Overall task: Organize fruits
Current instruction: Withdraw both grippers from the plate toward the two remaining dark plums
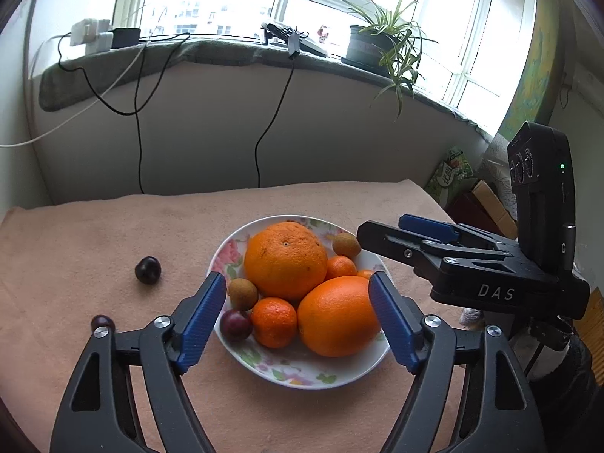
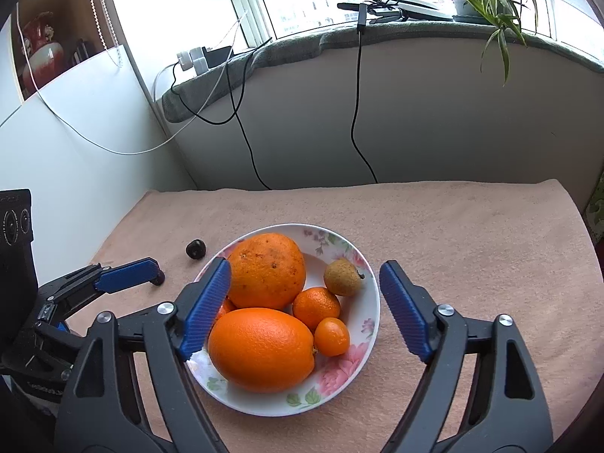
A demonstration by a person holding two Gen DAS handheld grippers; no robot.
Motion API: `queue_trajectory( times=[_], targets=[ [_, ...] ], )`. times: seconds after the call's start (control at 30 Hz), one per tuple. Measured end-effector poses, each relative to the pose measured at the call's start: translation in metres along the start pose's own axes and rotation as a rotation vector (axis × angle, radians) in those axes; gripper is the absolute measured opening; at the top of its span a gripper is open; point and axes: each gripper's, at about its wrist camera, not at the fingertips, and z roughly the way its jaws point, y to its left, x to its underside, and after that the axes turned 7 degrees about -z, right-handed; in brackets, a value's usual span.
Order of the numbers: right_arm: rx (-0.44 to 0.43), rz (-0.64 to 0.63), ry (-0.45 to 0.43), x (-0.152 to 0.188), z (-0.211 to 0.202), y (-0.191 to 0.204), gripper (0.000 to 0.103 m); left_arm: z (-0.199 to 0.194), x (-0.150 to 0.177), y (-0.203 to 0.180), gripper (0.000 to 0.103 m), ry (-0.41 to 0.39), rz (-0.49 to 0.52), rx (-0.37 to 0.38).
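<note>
Left gripper (image 1: pixel 298 313) and right gripper (image 2: pixel 305 307): jaws apart, empty, over floral plate (image 2: pixel 368 317) of oranges (image 2: pixel 260 349); cherry (image 1: pixel 148 270) lies left.

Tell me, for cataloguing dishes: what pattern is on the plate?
Pink-and-green flowers on white plate; right wrist view.

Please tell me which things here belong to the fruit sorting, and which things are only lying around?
For the job: plate, two big oranges, small oranges, brown fruits, dark fruit on plate, two dark fruits on cloth, both grippers.

Just lying about: plant, cables, chargers.
</note>
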Motion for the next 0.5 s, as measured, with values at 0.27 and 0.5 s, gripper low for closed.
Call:
queue_trajectory(
  times=[0.27,0.5],
  targets=[
    [0.023,0.003,-0.006,-0.002,-0.0044,0.0026,0.091,-0.0015,0.003,0.0002,0.08,-0.007,0.018,-0.068],
    [0.03,0.002,-0.011,-0.0018,-0.0087,0.0074,0.092,-0.0068,0.0037,0.0017,0.08,-0.015,0.019,-0.076]
  ],
)
